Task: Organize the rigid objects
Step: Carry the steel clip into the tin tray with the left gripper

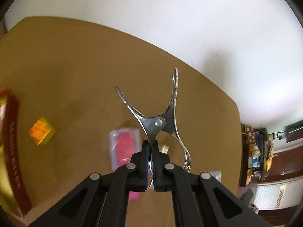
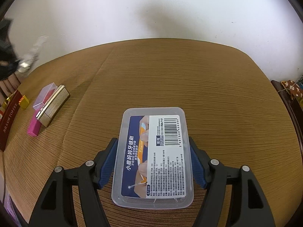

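Observation:
My left gripper (image 1: 150, 146) is shut on one handle of a shiny metal scissor-like tool (image 1: 158, 122), held in the air above the brown table (image 1: 75, 66) with its two prongs pointing away. In the right wrist view that gripper and tool show only as a blur at the far left. My right gripper (image 2: 152, 141) has its blue pads (image 2: 108, 162) pressed on both long sides of a clear plastic box (image 2: 153, 157) with a printed label and barcode. The box is low over the table, right in front of the camera.
Along the table's left side lie a dark red toffee box (image 2: 9, 121), a small yellow-orange cube (image 1: 42, 131), a clear case with red contents (image 1: 124, 147), a ribbed gold case (image 2: 53, 106) and a pink box (image 2: 35, 128). A white wall stands behind the table, and cluttered shelves (image 1: 259, 151) are on the right.

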Action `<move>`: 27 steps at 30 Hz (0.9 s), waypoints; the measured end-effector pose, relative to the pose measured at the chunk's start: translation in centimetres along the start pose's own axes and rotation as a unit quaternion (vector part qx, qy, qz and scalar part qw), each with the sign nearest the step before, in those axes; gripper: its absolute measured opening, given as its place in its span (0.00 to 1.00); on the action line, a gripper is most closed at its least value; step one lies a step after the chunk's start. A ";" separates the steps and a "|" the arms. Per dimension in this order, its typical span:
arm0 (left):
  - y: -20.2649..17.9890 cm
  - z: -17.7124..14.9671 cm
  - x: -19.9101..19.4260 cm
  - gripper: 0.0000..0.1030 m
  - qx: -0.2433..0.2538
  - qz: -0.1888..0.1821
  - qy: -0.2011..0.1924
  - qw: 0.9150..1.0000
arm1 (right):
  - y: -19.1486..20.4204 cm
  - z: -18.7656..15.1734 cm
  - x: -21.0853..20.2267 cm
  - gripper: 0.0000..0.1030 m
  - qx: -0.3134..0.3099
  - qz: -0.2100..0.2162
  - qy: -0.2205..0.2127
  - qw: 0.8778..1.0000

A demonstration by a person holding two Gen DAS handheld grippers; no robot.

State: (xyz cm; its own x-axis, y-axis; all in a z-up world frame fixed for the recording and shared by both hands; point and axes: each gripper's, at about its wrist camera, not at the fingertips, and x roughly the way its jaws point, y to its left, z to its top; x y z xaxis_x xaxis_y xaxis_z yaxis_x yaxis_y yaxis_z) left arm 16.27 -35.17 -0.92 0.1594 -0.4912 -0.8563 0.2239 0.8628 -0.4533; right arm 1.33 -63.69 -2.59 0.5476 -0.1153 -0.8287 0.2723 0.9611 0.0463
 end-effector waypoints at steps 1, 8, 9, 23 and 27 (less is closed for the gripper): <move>0.7 -0.7 -1.1 0.02 -0.005 -0.001 -0.002 1.000 | 0.1 0.0 0.0 0.65 -0.001 -0.002 0.000 1.000; 8.5 -5.5 -9.1 0.02 -0.043 0.014 -0.017 0.999 | 0.6 0.2 0.0 0.58 -0.001 -0.016 0.001 1.000; 9.8 -5.8 -10.1 0.02 -0.048 0.019 -0.021 0.998 | 0.8 0.3 0.1 0.58 -0.004 -0.020 0.002 1.000; 25.3 -7.2 -15.4 0.02 -0.096 0.120 -0.011 0.988 | 2.6 0.4 -1.1 0.57 -0.005 -0.032 0.006 0.999; 25.5 -7.4 -13.5 0.02 -0.078 0.139 -0.011 0.987 | 3.3 0.9 -2.4 0.57 -0.015 -0.031 -0.001 0.999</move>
State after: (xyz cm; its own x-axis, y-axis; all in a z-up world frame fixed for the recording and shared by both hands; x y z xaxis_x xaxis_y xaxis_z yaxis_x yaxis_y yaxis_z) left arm 12.69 -5.66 -2.78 0.2146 -0.2346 -0.9481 0.0179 0.9715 -0.2364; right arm 1.68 -60.47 0.07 0.5314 -0.1748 -0.8289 0.2816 0.9593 -0.0218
